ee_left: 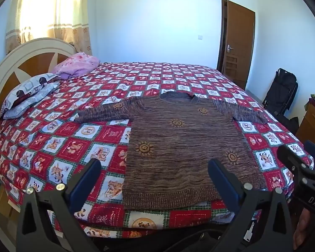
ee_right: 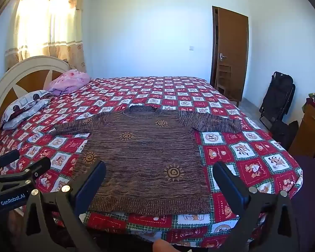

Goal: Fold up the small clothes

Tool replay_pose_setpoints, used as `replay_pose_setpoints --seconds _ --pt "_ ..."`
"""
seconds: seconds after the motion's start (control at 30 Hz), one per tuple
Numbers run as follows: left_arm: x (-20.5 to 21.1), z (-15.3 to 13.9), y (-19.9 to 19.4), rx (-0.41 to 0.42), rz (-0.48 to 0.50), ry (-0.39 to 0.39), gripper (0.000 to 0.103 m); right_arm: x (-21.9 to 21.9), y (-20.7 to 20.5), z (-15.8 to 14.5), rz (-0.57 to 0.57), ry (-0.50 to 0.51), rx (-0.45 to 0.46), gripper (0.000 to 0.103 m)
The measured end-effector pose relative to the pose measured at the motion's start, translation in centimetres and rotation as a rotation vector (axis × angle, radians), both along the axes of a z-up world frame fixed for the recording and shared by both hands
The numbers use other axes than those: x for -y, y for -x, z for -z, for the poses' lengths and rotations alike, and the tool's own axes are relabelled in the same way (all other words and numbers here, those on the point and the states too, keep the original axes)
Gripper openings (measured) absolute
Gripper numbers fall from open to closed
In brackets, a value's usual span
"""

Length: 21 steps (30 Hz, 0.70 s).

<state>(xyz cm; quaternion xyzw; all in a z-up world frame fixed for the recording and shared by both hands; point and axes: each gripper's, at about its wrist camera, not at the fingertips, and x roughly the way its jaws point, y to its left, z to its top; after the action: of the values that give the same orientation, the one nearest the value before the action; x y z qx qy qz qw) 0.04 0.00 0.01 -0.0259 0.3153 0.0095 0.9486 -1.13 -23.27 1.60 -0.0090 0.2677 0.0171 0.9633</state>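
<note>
A small brown knitted sweater [ee_left: 184, 142] with orange sun motifs lies flat on the bed, both sleeves spread out, neck away from me, hem near the front edge. It also shows in the right wrist view [ee_right: 145, 157]. My left gripper [ee_left: 155, 168] is open and empty, held above the hem's left part. My right gripper [ee_right: 159, 172] is open and empty, held above the hem's right part. The right gripper also shows at the right edge of the left wrist view [ee_left: 300, 163], and the left gripper at the left edge of the right wrist view [ee_right: 19, 163].
The bed has a red and white checked cover [ee_left: 73, 142] and a cream headboard [ee_left: 21, 63] at the left. Pillows [ee_left: 29, 96] and a pink bundle [ee_left: 77, 65] lie by the headboard. A wooden door [ee_left: 237, 44], a black folded stroller [ee_left: 281, 90] and a wooden cabinet [ee_left: 313, 121] stand at the right.
</note>
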Motion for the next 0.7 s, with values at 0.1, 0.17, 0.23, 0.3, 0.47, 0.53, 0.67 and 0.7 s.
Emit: replay_pose_setpoints --seconds 0.1,0.17,0.23,0.3,0.47,0.53,0.67,0.7 --pt "-0.03 -0.02 -0.16 0.002 -0.004 -0.010 0.103 0.05 -0.04 0.09 0.000 0.001 0.000 0.102" --pt "0.31 0.19 0.15 0.015 0.000 -0.019 0.103 0.08 -0.03 0.11 0.000 0.002 0.005 0.102" --pt "0.39 0.22 0.01 0.011 -0.001 -0.017 0.103 0.09 -0.04 0.14 -0.002 0.000 0.004 0.102" --pt "0.13 0.36 0.06 0.010 0.001 -0.016 0.103 0.00 -0.07 0.13 -0.003 0.003 0.003 0.102" --pt "-0.04 0.22 0.20 0.021 0.010 -0.022 0.103 0.01 -0.22 0.15 -0.003 0.002 0.001 0.102" --pt "-0.09 0.15 0.23 0.024 0.008 -0.023 0.103 0.06 -0.26 0.21 -0.003 0.000 0.000 0.102" --pt "0.06 0.11 0.25 0.023 0.009 -0.025 0.103 -0.03 -0.25 0.55 -0.002 -0.002 -0.005 0.102" --pt "0.07 0.11 0.24 0.023 0.010 -0.025 0.103 -0.09 -0.40 0.74 -0.003 -0.003 -0.007 0.102"
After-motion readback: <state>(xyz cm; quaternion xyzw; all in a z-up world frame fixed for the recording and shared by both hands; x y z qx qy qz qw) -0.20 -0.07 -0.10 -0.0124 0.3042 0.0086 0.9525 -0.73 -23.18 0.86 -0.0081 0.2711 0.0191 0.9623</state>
